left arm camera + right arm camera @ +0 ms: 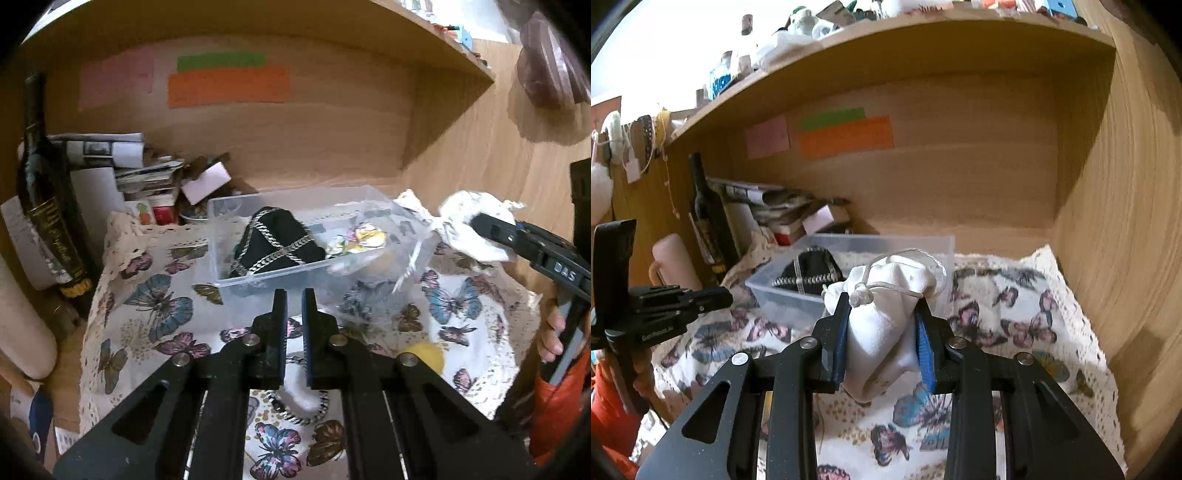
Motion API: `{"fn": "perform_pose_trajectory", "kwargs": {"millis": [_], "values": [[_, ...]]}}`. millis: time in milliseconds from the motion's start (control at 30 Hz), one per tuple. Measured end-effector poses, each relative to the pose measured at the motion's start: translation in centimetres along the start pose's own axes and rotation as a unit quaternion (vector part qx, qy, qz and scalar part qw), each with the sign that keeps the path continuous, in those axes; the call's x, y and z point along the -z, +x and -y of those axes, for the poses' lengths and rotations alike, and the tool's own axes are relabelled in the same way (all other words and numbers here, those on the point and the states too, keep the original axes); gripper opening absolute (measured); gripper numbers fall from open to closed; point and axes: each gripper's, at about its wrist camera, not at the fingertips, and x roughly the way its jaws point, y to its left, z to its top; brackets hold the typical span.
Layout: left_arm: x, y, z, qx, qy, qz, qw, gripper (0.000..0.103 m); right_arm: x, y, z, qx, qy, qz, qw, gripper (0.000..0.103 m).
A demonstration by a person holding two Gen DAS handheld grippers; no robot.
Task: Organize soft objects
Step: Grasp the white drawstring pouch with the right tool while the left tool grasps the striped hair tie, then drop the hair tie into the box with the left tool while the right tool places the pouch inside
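Note:
My right gripper (882, 303) is shut on a white drawstring pouch (882, 332), held above the butterfly tablecloth (997, 306) just in front of a clear plastic box (886, 242). In the left wrist view the same pouch (465, 214) hangs at the right gripper (480, 225), to the right of the box (258, 197). Inside the box lie a black pouch with silver chains (277, 247) and a colourful soft item (360, 238). My left gripper (294, 301) is shut, in front of the box. A white piece with a silver chain (301, 404) shows beneath its jaws; I cannot tell whether it is pinched.
A yellow ball (428, 356) rests on the cloth, front right. A dark bottle (40, 177), stacked papers and small boxes (147, 173) crowd the back left. Wooden shelf walls close the back and right. A hand with an orange sleeve (552, 339) holds the right gripper.

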Motion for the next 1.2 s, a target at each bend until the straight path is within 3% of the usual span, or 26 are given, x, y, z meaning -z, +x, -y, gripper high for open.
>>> {"fn": "perform_pose_trajectory", "kwargs": {"millis": [33, 100, 167, 233, 500, 567, 600, 767, 967, 1200], "values": [[0.0, 0.1, -0.1, 0.000, -0.003, -0.006, 1.0000, 0.008, -0.2, 0.0, 0.0, -0.001, 0.001, 0.003, 1.000, 0.029], [0.4, 0.8, -0.2, 0.003, -0.004, -0.025, 0.9997, 0.026, -0.6, 0.0, 0.1, -0.003, 0.001, 0.008, 1.000, 0.029], [1.1, 1.3, -0.3, 0.001, -0.009, -0.038, 0.9992, 0.064, -1.0, 0.1, 0.2, -0.004, 0.003, 0.014, 1.000, 0.029], [1.9, 2.1, -0.5, -0.007, -0.015, -0.051, 0.9985, 0.069, -1.4, 0.2, 0.3, -0.003, 0.003, 0.018, 1.000, 0.029], [5.0, 5.2, -0.6, 0.003, -0.012, -0.143, 0.9896, 0.068, -2.1, 1.0, 0.7, -0.006, 0.003, 0.022, 1.000, 0.029], [5.4, 5.5, -0.4, 0.003, -0.009, -0.147, 0.9890, 0.057, -2.1, 1.3, 0.7, -0.006, 0.003, 0.019, 1.000, 0.029], [5.5, 5.4, -0.3, -0.001, -0.005, -0.144, 0.9895, 0.053, -2.1, 1.4, 0.7, -0.007, 0.004, 0.018, 1.000, 0.029], [5.3, 5.3, -0.5, 0.009, -0.009, -0.142, 0.9898, 0.011, -2.6, 1.7, 0.9, -0.006, 0.004, 0.022, 1.000, 0.029], [3.6, 4.1, -1.0, 0.010, -0.010, -0.109, 0.9939, 0.010, -3.7, 2.0, 1.2, -0.007, 0.008, 0.033, 0.999, 0.029], [-0.8, 1.4, -0.7, -0.003, 0.001, -0.031, 0.9995, 0.010, -4.7, 3.0, 0.7, -0.011, 0.005, 0.036, 0.999, 0.029]]}}
